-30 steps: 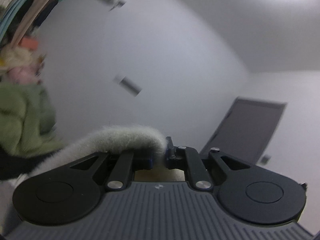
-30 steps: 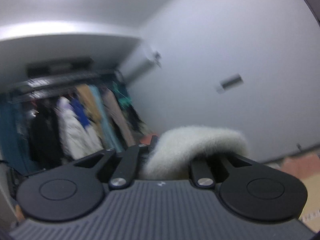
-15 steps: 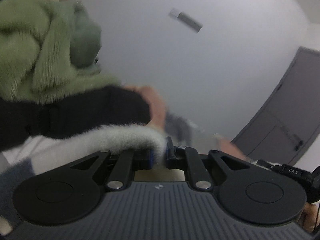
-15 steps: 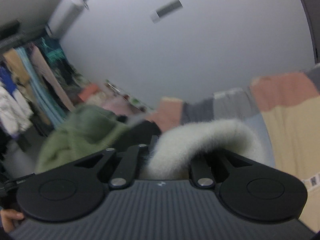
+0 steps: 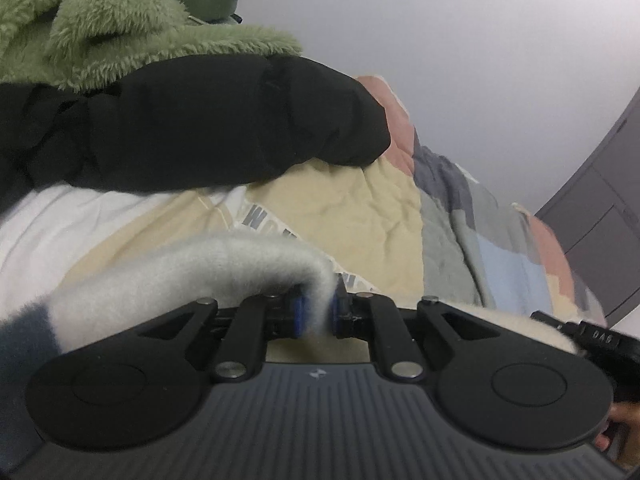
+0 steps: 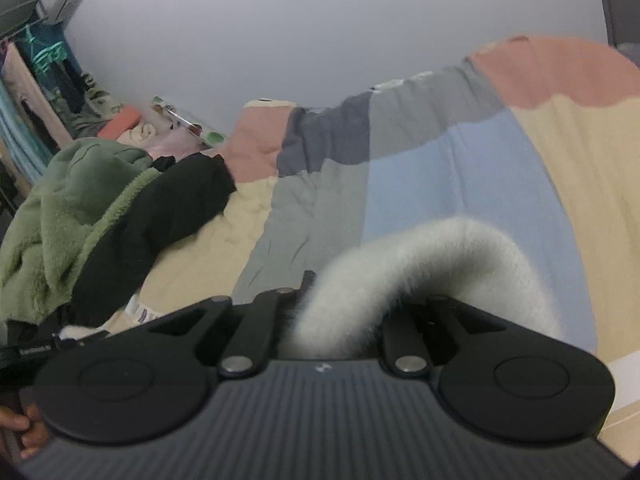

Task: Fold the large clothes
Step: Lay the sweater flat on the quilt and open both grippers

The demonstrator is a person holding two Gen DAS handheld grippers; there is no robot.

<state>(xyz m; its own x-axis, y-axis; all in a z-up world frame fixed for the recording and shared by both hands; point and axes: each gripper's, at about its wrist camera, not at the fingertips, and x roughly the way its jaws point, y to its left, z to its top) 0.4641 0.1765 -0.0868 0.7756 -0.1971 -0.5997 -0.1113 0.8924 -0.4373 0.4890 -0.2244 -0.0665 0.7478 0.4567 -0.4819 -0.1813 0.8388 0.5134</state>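
A second ago both cameras looked up at wall and ceiling light; now both look down over a bed, and each set of tongs has kept its pinch on the same fuzzy white garment throughout.

In the left wrist view, the green fleece jacket (image 5: 100,28) that sat small at the left edge now fills the upper left, piled on a black padded jacket (image 5: 208,120) that stretches across toward the middle. Below them lies a white stretch of cloth and the cream panel of the patchwork quilt (image 5: 360,216), bare and open ahead of the tongs. The left tongs (image 5: 316,310) are pressed nearly together on a fold of the fuzzy white garment (image 5: 192,272), which arcs off to the left, where a dark blue band of it begins. Right of that the quilt's grey, blue and pink patches run to the bed's edge, with a grey door (image 5: 600,208) beyond.

In the right wrist view, the clothes rack has slid to the far left edge. The green and black jackets (image 6: 80,216) lie heaped at the left, and the quilt (image 6: 420,184) spreads unoccupied from the middle to the right. The right tongs (image 6: 340,312) pinch the white garment (image 6: 432,264), which loops over to the right above the quilt.
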